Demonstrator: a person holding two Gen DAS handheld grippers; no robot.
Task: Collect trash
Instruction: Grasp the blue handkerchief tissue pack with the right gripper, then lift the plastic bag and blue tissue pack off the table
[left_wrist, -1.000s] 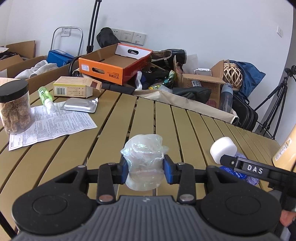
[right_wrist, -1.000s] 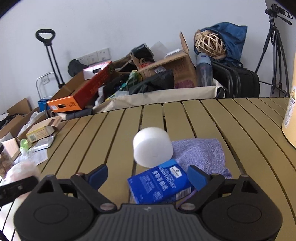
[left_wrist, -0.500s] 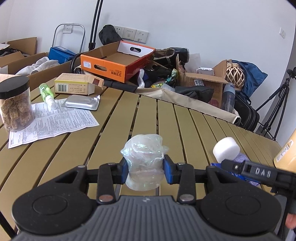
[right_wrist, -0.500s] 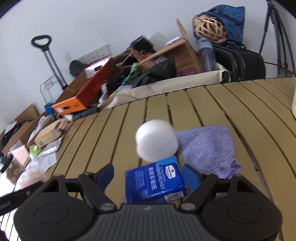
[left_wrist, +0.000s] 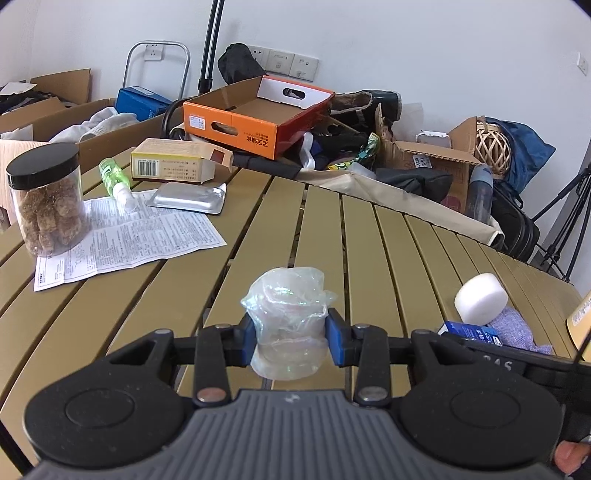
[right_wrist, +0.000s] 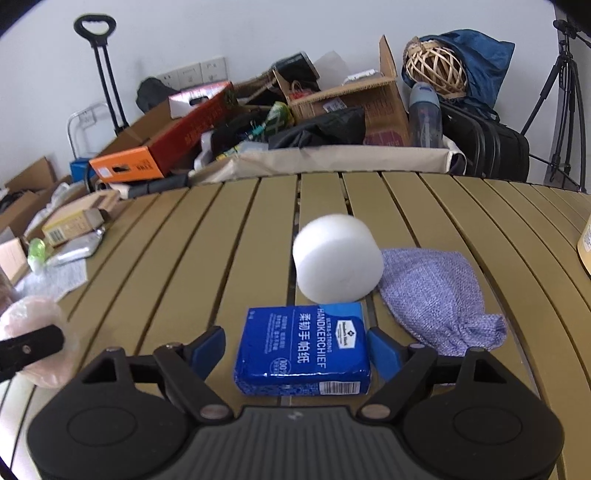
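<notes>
Two grippers: left gripper (left_wrist: 290, 332) clamps a plastic wad (left_wrist: 287, 321); right gripper (right_wrist: 295, 345), jaws opening, straddles a tissue pack (right_wrist: 303, 347) untouched. Next move likely requires closing on it.

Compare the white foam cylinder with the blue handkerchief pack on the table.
The white foam cylinder is round, plain and tall; the blue handkerchief pack is flat, rectangular and printed. The cylinder lies beyond the right gripper; the pack sits between its opening jaws, unpinched. Both rest on the slatted table, beside a purple cloth.
</notes>
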